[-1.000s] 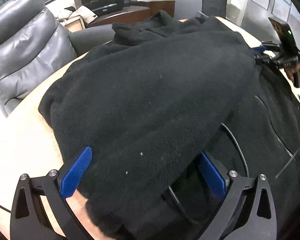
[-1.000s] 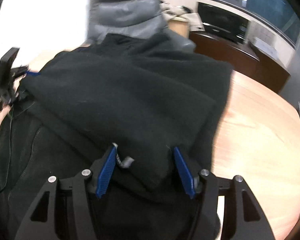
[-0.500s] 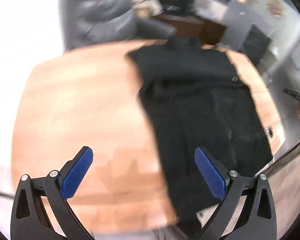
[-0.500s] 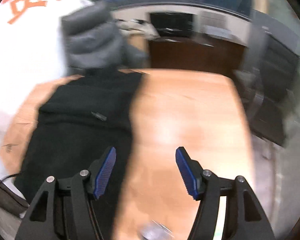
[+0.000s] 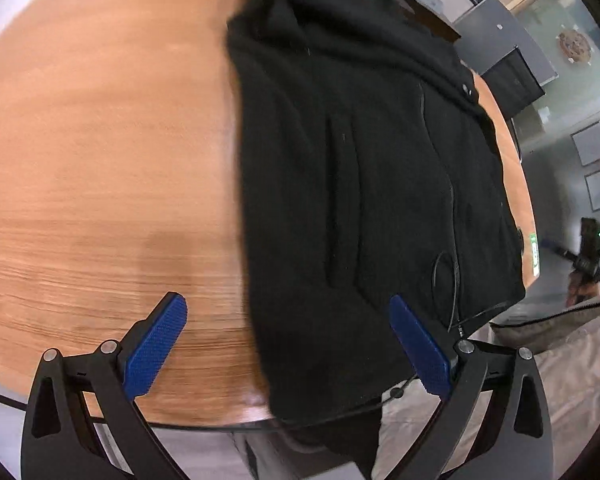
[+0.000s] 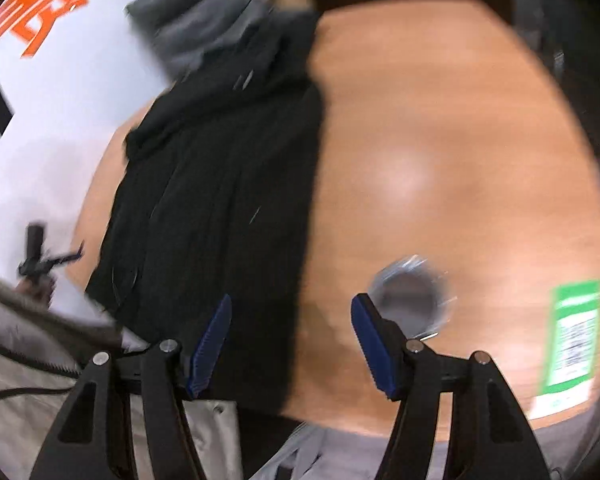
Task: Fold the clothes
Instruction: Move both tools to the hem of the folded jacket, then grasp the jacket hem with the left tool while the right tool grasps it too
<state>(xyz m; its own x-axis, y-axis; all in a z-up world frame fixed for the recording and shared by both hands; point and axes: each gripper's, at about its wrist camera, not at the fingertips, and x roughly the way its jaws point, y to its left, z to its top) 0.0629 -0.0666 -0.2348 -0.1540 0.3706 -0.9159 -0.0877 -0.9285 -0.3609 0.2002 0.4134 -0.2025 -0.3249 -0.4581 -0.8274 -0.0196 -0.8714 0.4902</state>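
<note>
left gripper (image 5: 288, 344): jaws spread wide, empty, ridged blue pads | right gripper (image 6: 292, 344): jaws released, empty | black fleece jacket (image 5: 359, 168): matte, folded into a long strip down the right half of the left wrist frame, hem draping over the near edge | surface (image 5: 100, 140): smooth round wood-grain | grommet (image 6: 411, 300): round, metallic, lower right.

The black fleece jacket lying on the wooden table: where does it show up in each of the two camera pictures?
Left wrist view: the black fleece jacket fills the centre and right, its near edge hanging over the table edge.
Right wrist view: the jacket runs down the left-centre.
Shared landmark: the round wooden table, bare left of the jacket in the left view and bare right of it in the right view.
</note>
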